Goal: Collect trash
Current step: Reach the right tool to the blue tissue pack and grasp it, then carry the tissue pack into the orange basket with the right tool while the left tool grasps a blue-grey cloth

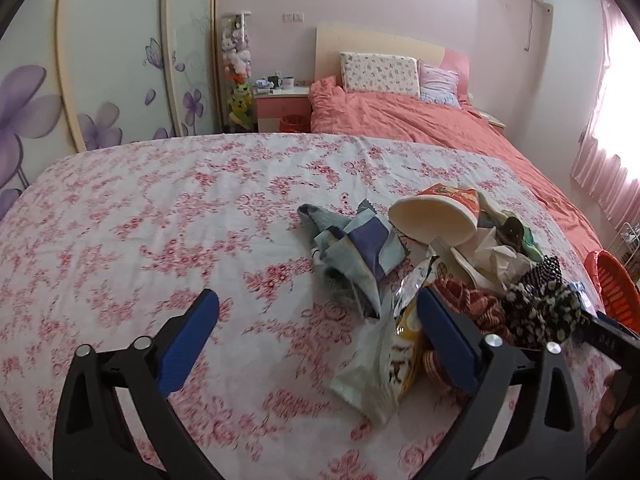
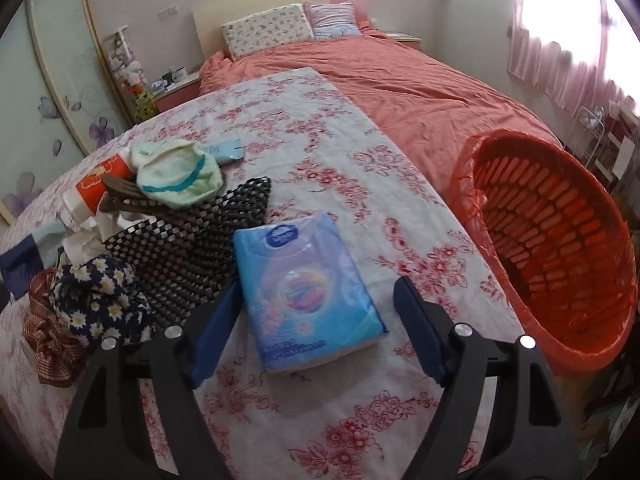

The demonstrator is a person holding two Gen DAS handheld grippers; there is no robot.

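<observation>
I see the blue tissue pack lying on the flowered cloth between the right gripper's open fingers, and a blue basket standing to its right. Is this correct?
Not quite: the basket is red-orange, not blue, as the right wrist view shows. The blue tissue pack does lie on the flowered cloth before the open right gripper.

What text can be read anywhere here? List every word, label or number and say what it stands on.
None can be read with confidence.
Blue tissue pack: white print along its near edge, too blurred.
Red paper cup: printed pattern, no legible words.
Yellow snack wrapper: markings too blurred.
Mugs on nightstand: too small.
</observation>
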